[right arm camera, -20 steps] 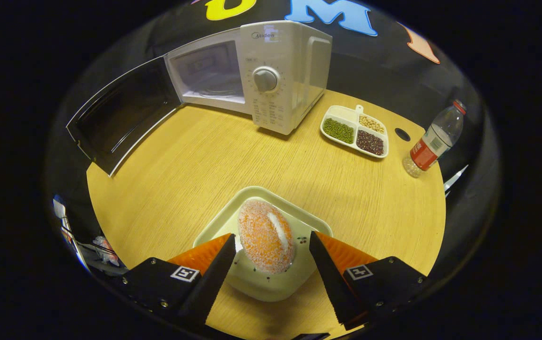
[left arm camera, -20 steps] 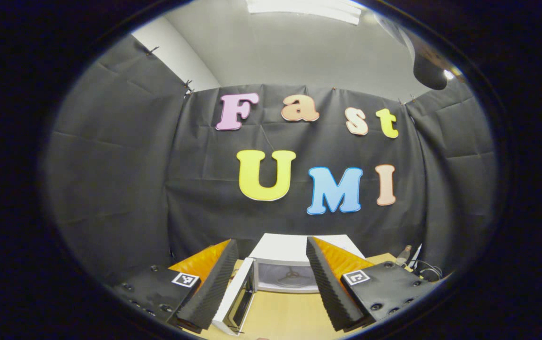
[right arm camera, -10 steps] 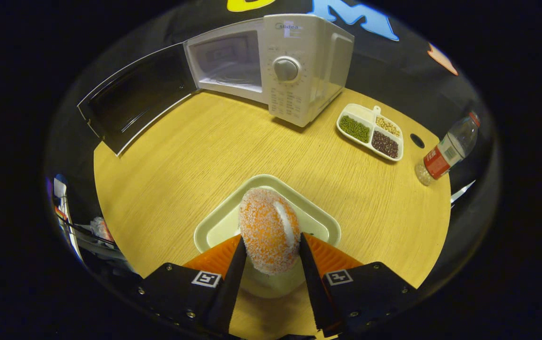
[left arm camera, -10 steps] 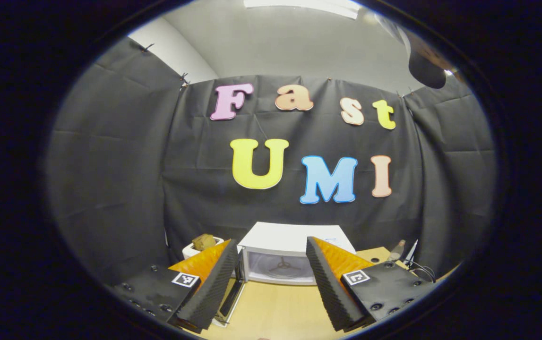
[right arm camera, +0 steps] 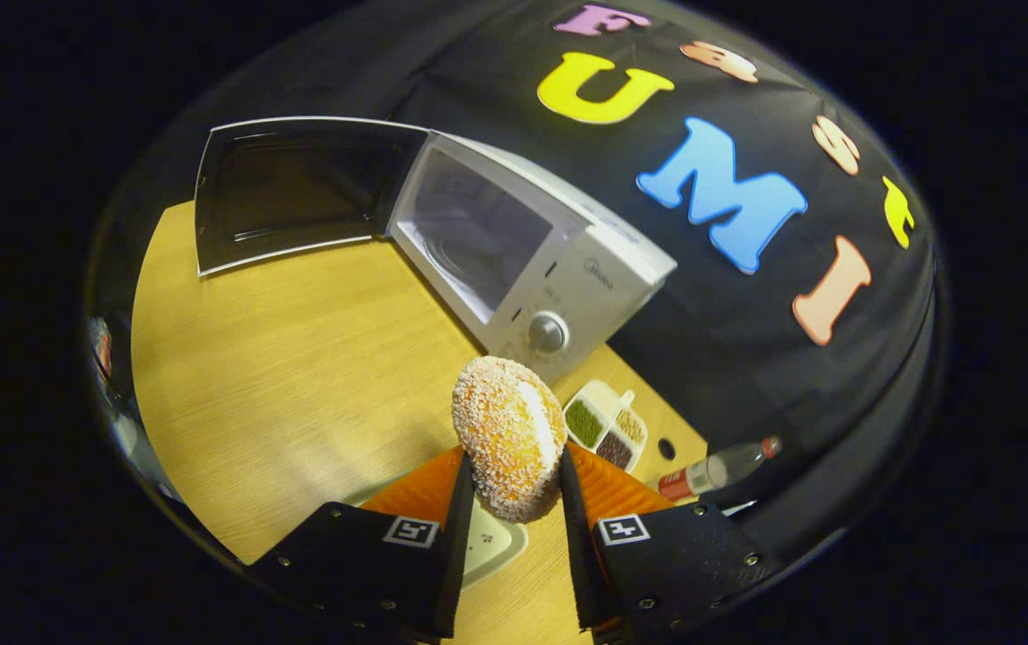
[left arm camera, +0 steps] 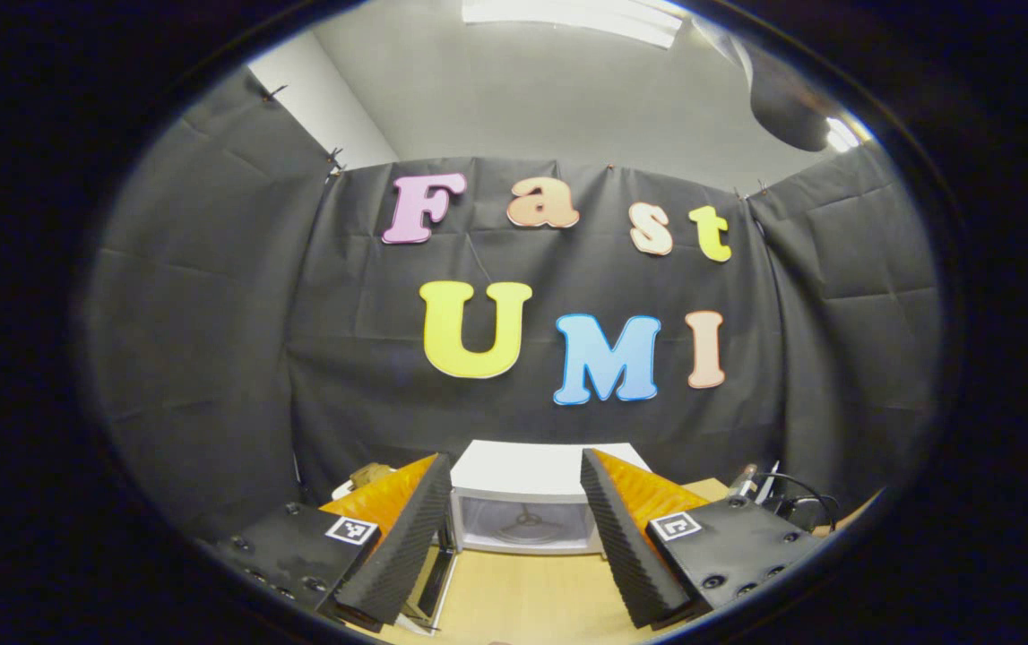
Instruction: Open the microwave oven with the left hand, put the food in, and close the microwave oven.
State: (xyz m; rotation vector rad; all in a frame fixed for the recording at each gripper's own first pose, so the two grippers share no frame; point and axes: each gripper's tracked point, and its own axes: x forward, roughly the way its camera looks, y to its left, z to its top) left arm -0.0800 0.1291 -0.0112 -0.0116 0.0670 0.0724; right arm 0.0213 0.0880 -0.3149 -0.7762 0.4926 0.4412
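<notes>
I have the food [right arm camera: 510, 436], a round sugar-crusted bun with a pale filling, pinched between both fingers of my right gripper [right arm camera: 510, 502] and held above the plate [right arm camera: 491, 542] it came from. The microwave [right arm camera: 531, 269] sits at about twelve o'clock from the bun, its door [right arm camera: 298, 193] swung wide toward ten o'clock and the cavity bare. So opening is done and the pick-up is done. Left, as I judge it: carry the bun into the cavity, let go, and shut the door. My left gripper [left arm camera: 514, 528] hangs with its fingers spread, holding nothing, facing the oven front. A divided dish of beans [right arm camera: 605, 430] and a bottle [right arm camera: 715, 468] lie at three o'clock.
</notes>
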